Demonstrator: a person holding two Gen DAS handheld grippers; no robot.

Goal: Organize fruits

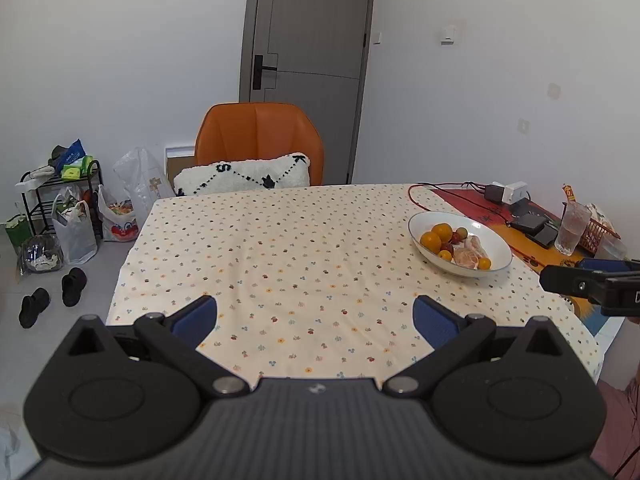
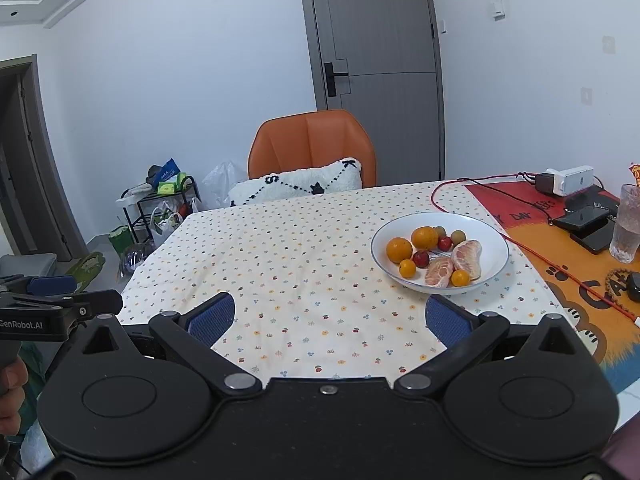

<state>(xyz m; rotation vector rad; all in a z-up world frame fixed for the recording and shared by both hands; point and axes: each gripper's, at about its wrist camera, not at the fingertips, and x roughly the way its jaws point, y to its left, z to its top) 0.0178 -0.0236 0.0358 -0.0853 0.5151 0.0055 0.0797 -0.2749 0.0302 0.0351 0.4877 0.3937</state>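
Note:
A white bowl (image 2: 492, 236) (image 1: 496, 240) sits on the right part of the dotted tablecloth (image 2: 300, 260). It holds several fruits: oranges (image 2: 425, 237), small red fruits (image 2: 420, 258), greenish ones (image 2: 458, 236) and two peeled citrus pieces (image 2: 466, 258). My right gripper (image 2: 330, 316) hovers open over the near table edge, with the bowl ahead and to its right. My left gripper (image 1: 316, 318) is open too, nothing between its blue pads, the bowl far to its right. Each gripper shows at the edge of the other's view.
An orange chair (image 2: 312, 144) with a white cushion (image 2: 296, 184) stands at the far side. On the right lie a red cable (image 2: 532, 252), chargers (image 2: 568, 180), dark devices (image 2: 584, 220) and a glass (image 2: 628, 224) on an orange mat. Bags and a rack (image 1: 60, 204) are on the floor at left.

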